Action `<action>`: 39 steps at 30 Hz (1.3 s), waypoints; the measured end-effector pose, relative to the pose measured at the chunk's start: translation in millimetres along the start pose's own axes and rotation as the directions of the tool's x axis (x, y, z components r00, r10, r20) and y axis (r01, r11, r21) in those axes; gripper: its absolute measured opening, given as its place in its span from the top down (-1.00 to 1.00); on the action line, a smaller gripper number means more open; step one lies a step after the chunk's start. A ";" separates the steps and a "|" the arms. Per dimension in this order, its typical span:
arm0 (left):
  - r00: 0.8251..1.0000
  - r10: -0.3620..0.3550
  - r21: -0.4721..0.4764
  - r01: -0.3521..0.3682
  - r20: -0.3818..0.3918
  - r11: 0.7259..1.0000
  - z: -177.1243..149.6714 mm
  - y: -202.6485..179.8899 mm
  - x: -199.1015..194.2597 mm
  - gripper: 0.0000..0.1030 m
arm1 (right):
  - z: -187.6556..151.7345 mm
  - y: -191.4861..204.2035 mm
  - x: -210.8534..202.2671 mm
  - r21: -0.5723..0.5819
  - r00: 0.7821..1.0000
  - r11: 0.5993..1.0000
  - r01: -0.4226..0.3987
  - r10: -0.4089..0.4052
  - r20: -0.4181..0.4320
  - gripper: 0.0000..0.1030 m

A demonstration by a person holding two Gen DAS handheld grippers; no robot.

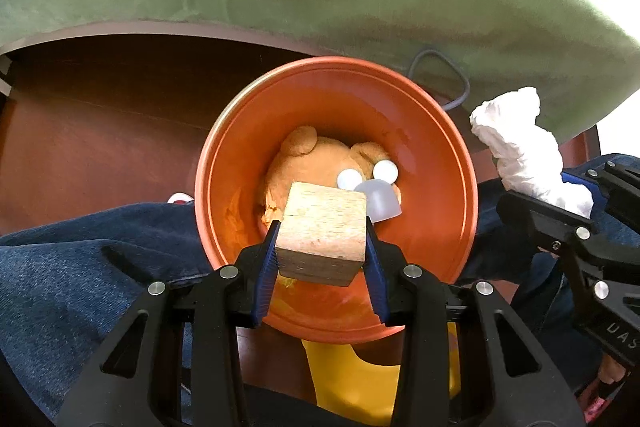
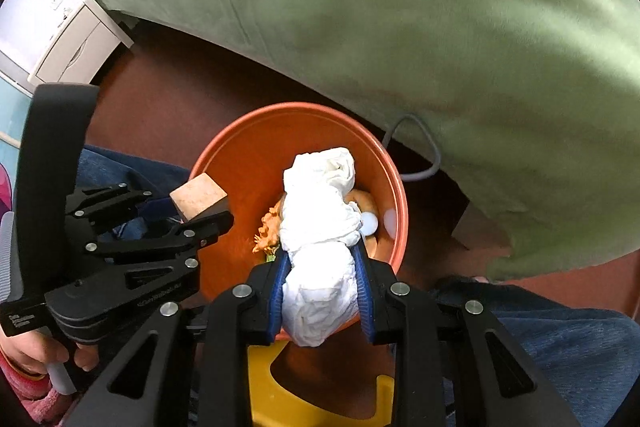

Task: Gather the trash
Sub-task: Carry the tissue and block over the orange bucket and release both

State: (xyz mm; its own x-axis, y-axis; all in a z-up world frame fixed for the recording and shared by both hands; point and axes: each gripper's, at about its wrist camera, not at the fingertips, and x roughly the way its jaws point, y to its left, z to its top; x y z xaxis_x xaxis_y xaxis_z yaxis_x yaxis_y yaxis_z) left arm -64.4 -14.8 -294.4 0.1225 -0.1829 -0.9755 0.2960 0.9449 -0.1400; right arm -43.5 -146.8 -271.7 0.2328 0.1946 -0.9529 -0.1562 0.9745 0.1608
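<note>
The left hand-held gripper (image 1: 322, 247) clamps a rough, pale wooden block (image 1: 323, 235) above a smooth, round orange bucket (image 1: 436, 163). The right hand-held gripper (image 2: 322, 291) clamps a crumpled white paper tissue (image 2: 320, 247) over the same bucket. Inside lies a fuzzy orange plush bear (image 1: 316, 159) with glossy white eyes.

The wooden block (image 1: 322, 233) hides the lower face of the orange plush toy (image 1: 304, 163) inside the orange bucket (image 1: 432, 163). In the right wrist view, the crumpled tissue (image 2: 320, 247) covers most of that toy. The yellow object (image 1: 352, 379) under the bucket is largely hidden. The grey cable (image 2: 420, 147) disappears beneath the green cover (image 2: 400, 7).
</note>
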 end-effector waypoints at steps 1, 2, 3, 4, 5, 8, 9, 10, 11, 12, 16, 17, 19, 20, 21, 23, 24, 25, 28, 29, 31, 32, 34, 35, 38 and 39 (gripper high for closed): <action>1.000 0.002 0.003 -0.002 -0.004 1.000 0.1 -0.1 1.8 0.27 | 0.7 -0.2 2.0 0.004 1.000 1.000 0.000 0.000 -0.007 0.43; 1.000 0.002 0.003 -0.002 -0.006 1.000 0.4 0.8 2.4 0.27 | 2.3 0.5 5.0 0.006 1.000 1.000 -0.001 0.001 -0.011 0.42; 1.000 0.001 0.005 -0.001 -0.008 1.000 0.4 1.1 3.0 0.27 | 2.7 0.8 6.3 0.006 1.000 1.000 -0.001 0.001 -0.014 0.42; 1.000 0.000 0.007 0.000 -0.010 1.000 0.3 0.9 3.6 0.27 | 2.7 1.3 7.7 0.007 1.000 1.000 0.002 -0.002 -0.013 0.41; 1.000 0.001 0.010 -0.001 -0.012 1.000 0.6 0.6 4.5 0.26 | 3.0 1.2 8.4 0.008 1.000 1.000 0.003 -0.003 -0.014 0.41; 1.000 0.013 0.006 -0.013 -0.008 1.000 2.0 -0.5 5.3 0.08 | 2.6 -0.7 10.2 0.023 1.000 1.000 0.005 -0.005 -0.009 0.25; 1.000 0.015 0.006 -0.015 -0.009 1.000 2.6 -0.8 5.3 -0.19 | 2.9 -1.2 8.6 0.023 1.000 1.000 0.015 -0.015 0.001 0.07; 1.000 0.025 0.007 -0.025 -0.003 1.000 3.5 -1.3 4.0 -0.33 | 1.9 -3.8 6.3 0.021 1.000 0.999 0.024 -0.025 0.010 -0.08; 0.999 0.034 0.009 -0.034 0.006 0.999 3.7 -1.5 2.6 -0.49 | 1.2 -5.5 3.8 0.021 0.999 0.999 0.036 -0.036 0.021 -0.20; 0.999 0.041 0.012 -0.042 0.017 0.999 3.8 -2.1 0.6 -0.52 | 1.8 -5.9 1.9 0.026 0.999 0.999 0.039 -0.040 0.029 -0.45; 0.999 0.048 0.013 -0.048 0.021 0.999 6.1 -1.7 -1.8 -0.57 | 3.0 -10.1 -4.5 0.041 0.998 0.998 0.038 -0.040 0.052 -0.57; 0.999 0.049 0.010 -0.049 0.022 0.999 6.3 -1.1 -2.8 -0.57 | 3.7 -11.0 -4.7 0.044 0.998 0.998 0.037 -0.039 0.052 -0.60; 0.999 0.046 0.006 -0.046 0.022 0.999 6.7 -1.4 -3.4 -0.57 | 3.1 -12.5 -4.9 0.048 0.998 0.998 0.034 -0.037 0.053 -0.60; 0.999 0.048 0.005 -0.048 0.024 0.999 7.3 -0.3 -2.2 -0.57 | 3.3 -12.8 -5.0 0.049 0.998 0.998 0.034 -0.036 0.053 -0.60; 0.998 0.050 0.006 -0.050 0.027 0.999 7.4 0.0 -2.9 -0.57 | 3.4 -14.0 -4.7 0.051 0.998 0.998 0.034 -0.036 0.052 -0.60; 0.998 0.053 0.004 -0.053 0.028 0.999 7.7 0.8 -5.1 -0.57 | 2.8 -13.1 -5.2 0.054 0.998 0.998 0.030 -0.032 0.051 -0.60; 0.998 0.052 0.002 -0.052 0.029 0.999 8.4 0.3 -4.0 -0.57 | 3.1 -13.0 -5.8 0.055 0.998 0.998 0.029 -0.032 0.053 -0.60; 0.998 0.053 0.002 -0.053 0.030 0.999 8.2 -0.2 -5.5 -0.57 | 3.5 -12.8 -6.8 0.054 0.998 0.998 0.029 -0.032 0.054 -0.60; 0.998 0.057 0.001 -0.057 0.033 0.998 8.4 0.6 -7.7 -0.57 | 2.6 -13.4 -8.6 0.055 0.998 0.998 0.028 -0.031 0.059 -0.60; 0.998 0.057 0.001 -0.057 0.034 0.998 8.1 1.0 -8.6 -0.57 | 2.5 -14.0 -9.5 0.055 0.998 0.998 0.027 -0.031 0.061 -0.60; 0.997 0.060 0.001 -0.060 0.039 0.998 8.2 1.7 -10.1 -0.57 | 2.7 -14.0 -11.0 0.053 0.997 0.998 0.030 -0.033 0.067 -0.60; 0.997 0.060 0.000 -0.060 0.040 0.998 8.4 1.8 -10.9 -0.57 | 2.4 -13.9 -10.8 0.055 0.997 0.998 0.028 -0.032 0.071 -0.60; 0.997 0.062 -0.001 -0.062 0.044 0.998 8.5 1.8 -12.2 -0.58 | 1.9 -14.1 -12.5 0.054 0.997 0.998 0.027 -0.032 0.076 -0.60; 0.997 0.063 0.000 -0.063 0.049 0.998 8.6 2.0 -13.9 -0.57 | 2.2 -14.3 -13.4 0.053 0.996 0.998 0.027 -0.031 0.079 -0.60; 0.996 0.063 0.001 -0.064 0.064 0.998 10.2 1.2 -20.1 -0.57 | 4.6 -13.7 -21.5 0.043 0.994 0.999 0.032 -0.036 0.102 -0.60; 0.995 0.064 0.004 -0.064 0.074 0.998 11.4 0.9 -23.8 -0.57 | 6.1 -13.9 -24.5 0.040 0.993 0.999 0.033 -0.037 0.111 -0.60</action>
State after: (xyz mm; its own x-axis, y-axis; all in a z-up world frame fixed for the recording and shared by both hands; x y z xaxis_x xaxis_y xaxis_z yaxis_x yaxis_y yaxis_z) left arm -56.3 -12.8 -269.3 0.2111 -0.1417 -0.9671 0.2909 0.9537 -0.0762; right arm -41.3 -164.5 -249.0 0.3441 0.1693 -0.9236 -0.1104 0.9841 0.1393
